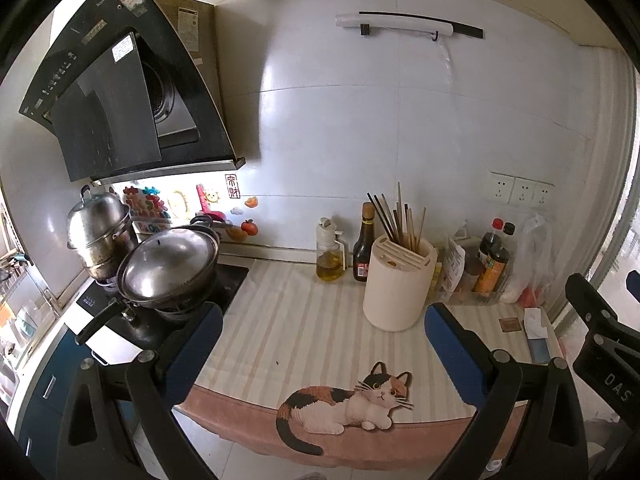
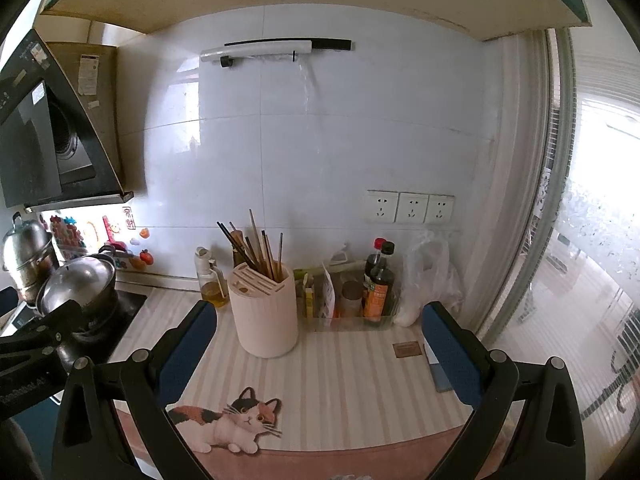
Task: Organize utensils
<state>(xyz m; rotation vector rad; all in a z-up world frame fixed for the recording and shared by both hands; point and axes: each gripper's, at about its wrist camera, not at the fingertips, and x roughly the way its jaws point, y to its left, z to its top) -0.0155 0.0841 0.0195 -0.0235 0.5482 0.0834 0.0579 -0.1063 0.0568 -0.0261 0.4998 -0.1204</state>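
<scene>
A cream utensil holder [image 1: 398, 282] [image 2: 264, 310] stands on the striped counter mat, with several chopsticks [image 1: 396, 218] [image 2: 260, 246] upright in its right-hand slot. My left gripper [image 1: 322, 350] is open and empty, held above the mat's front edge, with the holder ahead between its blue fingers. My right gripper [image 2: 320, 352] is open and empty, also above the front of the mat, with the holder ahead and slightly left. The right gripper's body shows at the right edge of the left wrist view [image 1: 600, 328].
An oil dispenser [image 1: 330, 256] and a dark sauce bottle [image 1: 364, 252] stand left of the holder. A clear tray of bottles [image 2: 376, 284] and a plastic bag [image 2: 428, 280] sit right. A lidded wok [image 1: 168, 264] and steamer pot [image 1: 100, 228] sit on the stove. A cat picture [image 2: 232, 420] marks the mat's front.
</scene>
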